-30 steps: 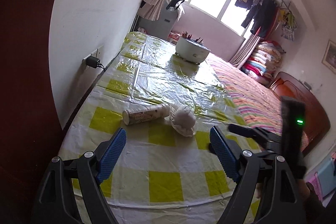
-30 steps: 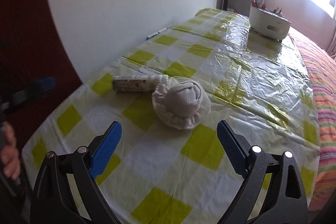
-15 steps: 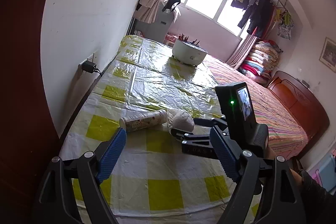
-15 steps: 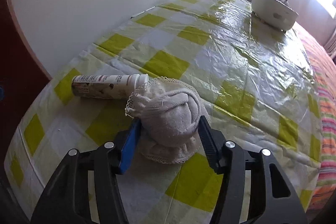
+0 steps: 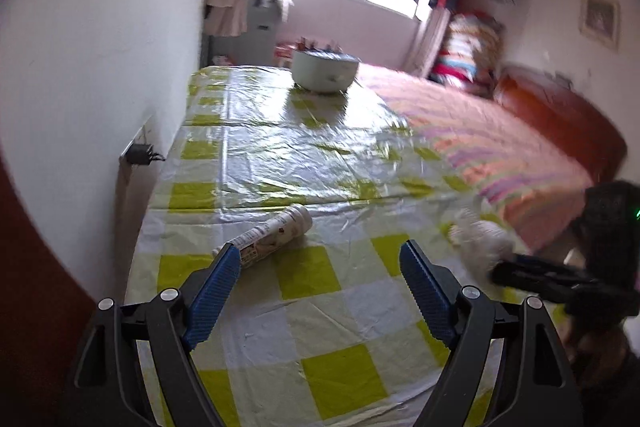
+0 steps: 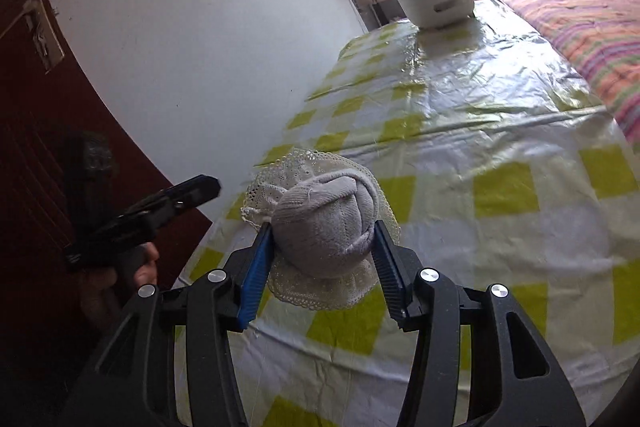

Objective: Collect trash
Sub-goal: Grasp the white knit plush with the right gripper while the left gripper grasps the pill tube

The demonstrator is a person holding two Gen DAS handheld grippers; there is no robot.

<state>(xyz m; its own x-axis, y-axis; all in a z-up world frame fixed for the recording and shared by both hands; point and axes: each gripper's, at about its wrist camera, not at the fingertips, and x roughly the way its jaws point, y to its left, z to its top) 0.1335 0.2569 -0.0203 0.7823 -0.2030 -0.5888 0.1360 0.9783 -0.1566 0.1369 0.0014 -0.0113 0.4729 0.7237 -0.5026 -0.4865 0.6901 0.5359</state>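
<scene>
My right gripper (image 6: 322, 247) is shut on a balled grey sock with a lace trim (image 6: 326, 223) and holds it above the near edge of the table. The sock also shows blurred at the right in the left wrist view (image 5: 480, 237), with the right gripper (image 5: 504, 269) behind it. A white printed tube (image 5: 276, 233) lies on its side on the yellow-checked tablecloth (image 5: 320, 307). My left gripper (image 5: 320, 291) is open and empty, just short of the tube, its left fingertip near the tube's lower end.
A white pot (image 5: 324, 71) stands at the table's far end. The white wall with a plugged socket (image 5: 140, 153) runs along the left. A striped bed (image 5: 500, 139) borders the table on the right. A dark red door (image 6: 36, 147) is at the left.
My right gripper has lifted the sock off the table and carried it right, away from the tube. My left gripper has moved forward and turned, closer to the tube.
</scene>
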